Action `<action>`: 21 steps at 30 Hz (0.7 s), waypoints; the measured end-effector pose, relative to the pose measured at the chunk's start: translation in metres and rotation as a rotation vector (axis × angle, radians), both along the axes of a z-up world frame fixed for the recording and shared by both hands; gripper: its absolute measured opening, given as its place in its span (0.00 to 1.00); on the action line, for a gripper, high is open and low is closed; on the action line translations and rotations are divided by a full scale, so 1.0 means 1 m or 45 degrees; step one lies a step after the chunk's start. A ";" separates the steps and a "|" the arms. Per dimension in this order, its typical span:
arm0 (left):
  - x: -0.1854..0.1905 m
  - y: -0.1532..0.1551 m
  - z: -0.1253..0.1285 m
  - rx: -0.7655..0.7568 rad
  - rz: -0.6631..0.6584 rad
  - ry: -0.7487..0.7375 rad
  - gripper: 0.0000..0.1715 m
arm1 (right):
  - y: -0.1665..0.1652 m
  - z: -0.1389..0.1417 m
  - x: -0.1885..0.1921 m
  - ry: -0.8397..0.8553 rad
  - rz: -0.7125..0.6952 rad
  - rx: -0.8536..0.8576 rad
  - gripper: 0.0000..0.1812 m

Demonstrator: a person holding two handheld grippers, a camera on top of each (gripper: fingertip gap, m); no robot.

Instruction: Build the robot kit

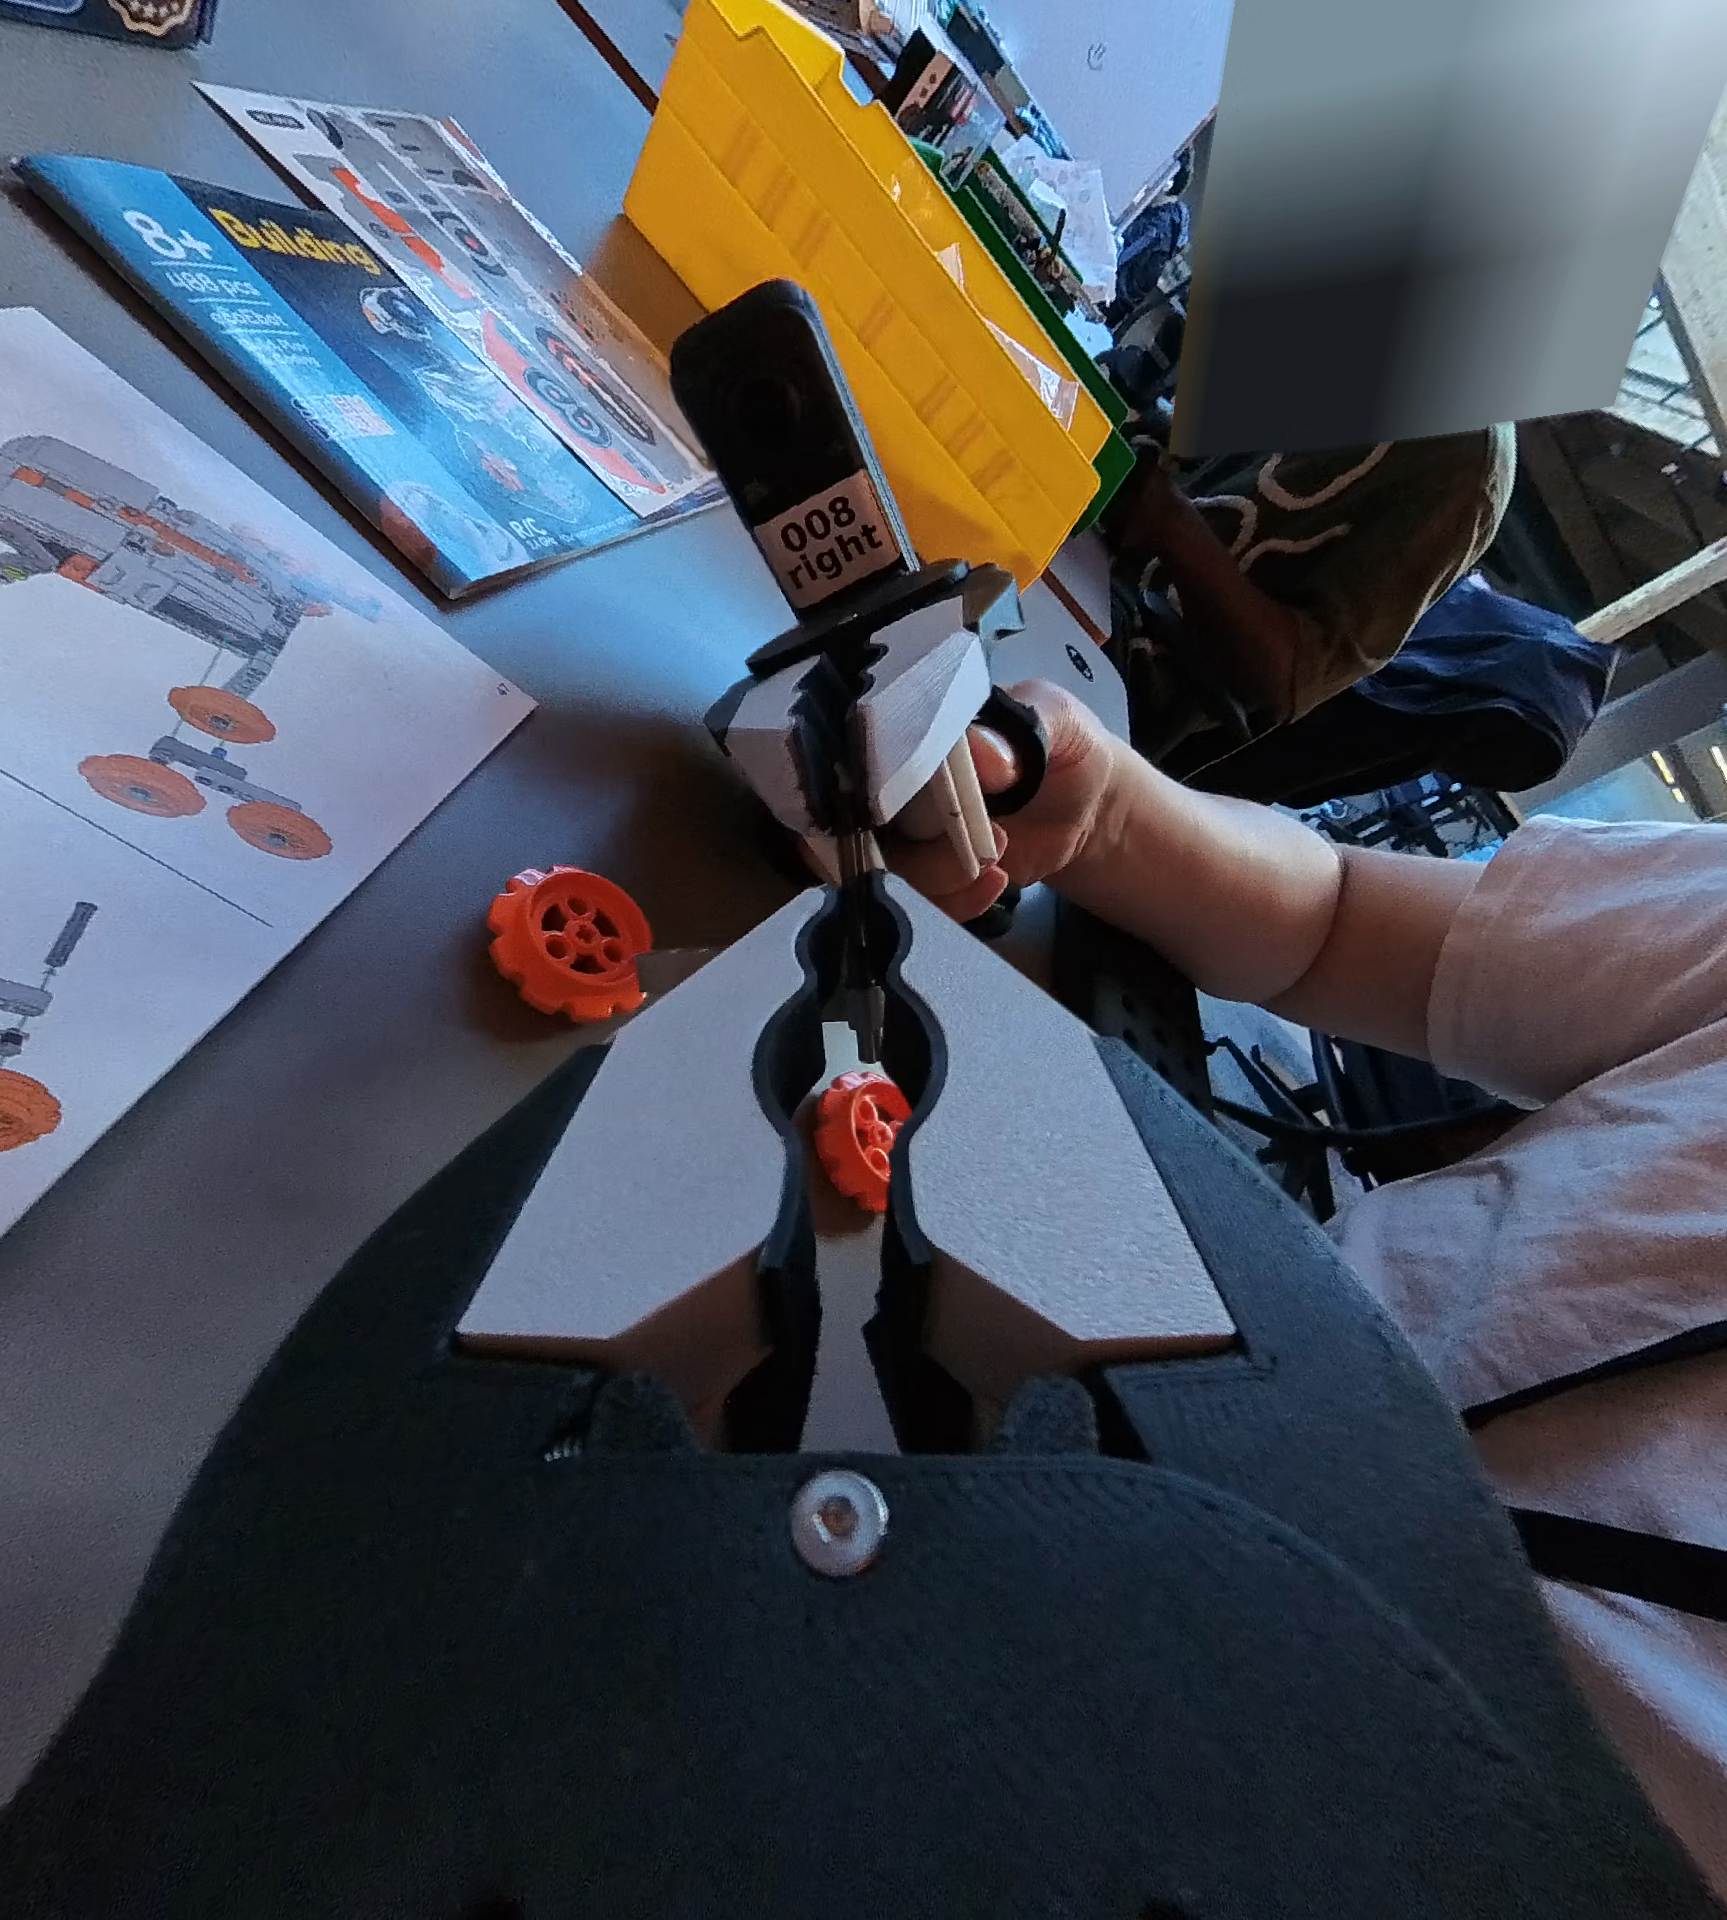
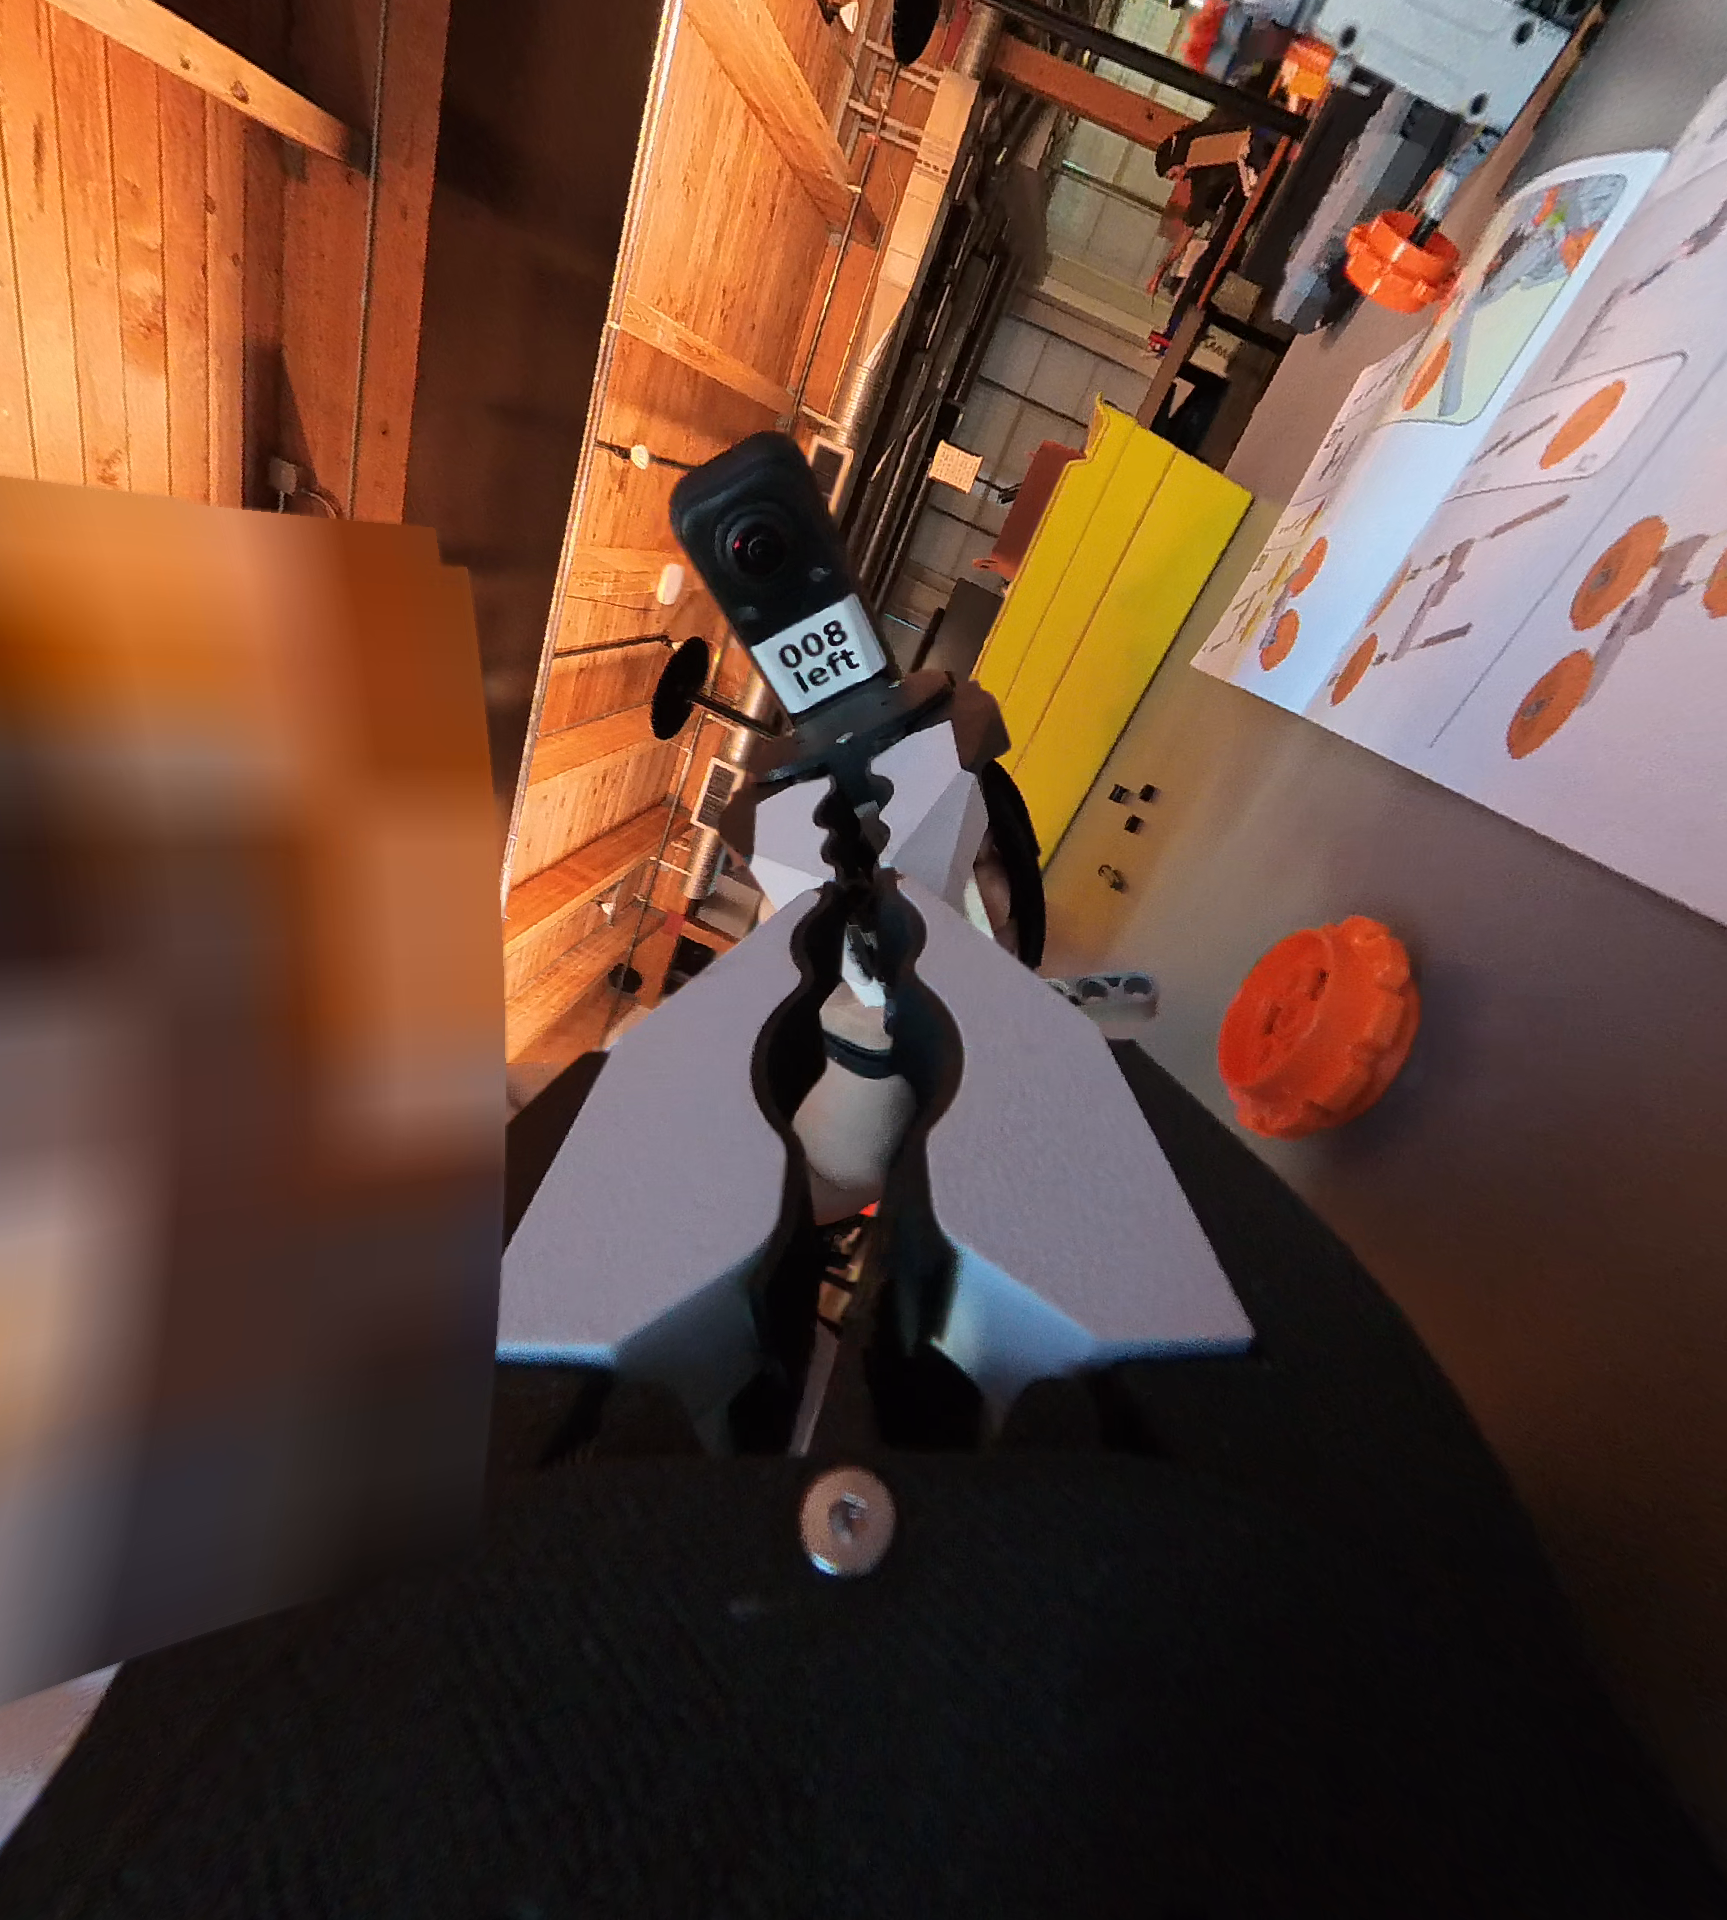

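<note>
Left gripper [image 1: 851, 997], jaws nearly together, apparently pinching a thin dark axle [image 1: 869, 1013] tip to tip with the right gripper [image 2: 864, 961], likewise almost closed. Only the left view shows a small orange wheel [image 1: 861, 1138] between its fingers. A second orange wheel [image 1: 568, 943] lies beside them on the grey table [image 1: 319, 1143]; beyond it, instruction sheets [image 1: 111, 727], a blue booklet [image 1: 339, 374] and a yellow bin [image 1: 869, 312], all print-bearing except the bin.

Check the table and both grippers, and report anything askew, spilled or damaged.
Nothing looks damaged or spilled. One orange wheel lies loose on the grey table beside the open instruction sheet. The left gripper and right gripper meet tip to tip around a small grey part; what each grips is hard to tell.
</note>
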State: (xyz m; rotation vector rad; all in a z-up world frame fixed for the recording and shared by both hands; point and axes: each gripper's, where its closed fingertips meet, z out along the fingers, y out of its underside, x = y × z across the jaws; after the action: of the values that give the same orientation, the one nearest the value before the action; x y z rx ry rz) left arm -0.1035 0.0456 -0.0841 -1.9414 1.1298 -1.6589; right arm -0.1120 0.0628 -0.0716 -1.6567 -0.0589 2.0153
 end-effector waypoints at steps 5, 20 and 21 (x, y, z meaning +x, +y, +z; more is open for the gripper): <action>-0.001 0.000 0.000 -0.003 0.004 -0.003 0.00 | 0.000 0.000 -0.001 -0.042 -0.018 0.046 0.03; 0.001 0.002 0.006 0.048 0.034 -0.041 0.00 | 0.001 0.005 0.002 0.036 -0.028 0.031 0.03; 0.002 0.002 0.006 0.053 0.033 -0.041 0.00 | 0.001 0.005 0.002 0.037 -0.027 0.032 0.03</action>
State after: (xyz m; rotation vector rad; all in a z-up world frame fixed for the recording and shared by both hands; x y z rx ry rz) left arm -0.1019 0.0478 -0.0782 -1.8889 1.1137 -1.6347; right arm -0.1104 0.0637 -0.0662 -1.6055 -0.0556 2.0145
